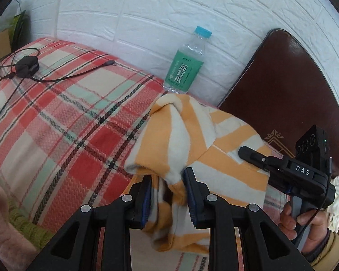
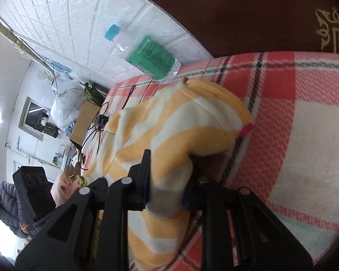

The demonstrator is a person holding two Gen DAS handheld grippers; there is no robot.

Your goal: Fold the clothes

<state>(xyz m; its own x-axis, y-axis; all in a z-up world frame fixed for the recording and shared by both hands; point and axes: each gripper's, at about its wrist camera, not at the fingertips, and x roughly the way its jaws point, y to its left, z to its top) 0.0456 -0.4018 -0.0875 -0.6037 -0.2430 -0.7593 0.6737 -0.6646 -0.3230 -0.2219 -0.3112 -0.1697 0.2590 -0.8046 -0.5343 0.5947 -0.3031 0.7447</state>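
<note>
An orange-and-white striped garment (image 1: 192,135) lies bunched on the plaid blanket (image 1: 67,117) near the headboard. In the left wrist view my left gripper (image 1: 167,189) is shut on a fold at the garment's near edge, with cloth filling the gap between the blue pads. My right gripper (image 1: 243,152) reaches in from the right, held by a hand (image 1: 300,216), its tip on the cloth. The right wrist view shows the right gripper (image 2: 167,192) shut on a thick roll of the same garment (image 2: 169,122), which humps up ahead of the fingers.
A water bottle (image 1: 187,61) with a green label stands against the white brick wall. A brown headboard (image 1: 293,90) rises on the right. A black charger with cables (image 1: 26,66) lies at the blanket's far left. Far off are a cardboard box (image 2: 85,122) and a seated person (image 2: 6,205).
</note>
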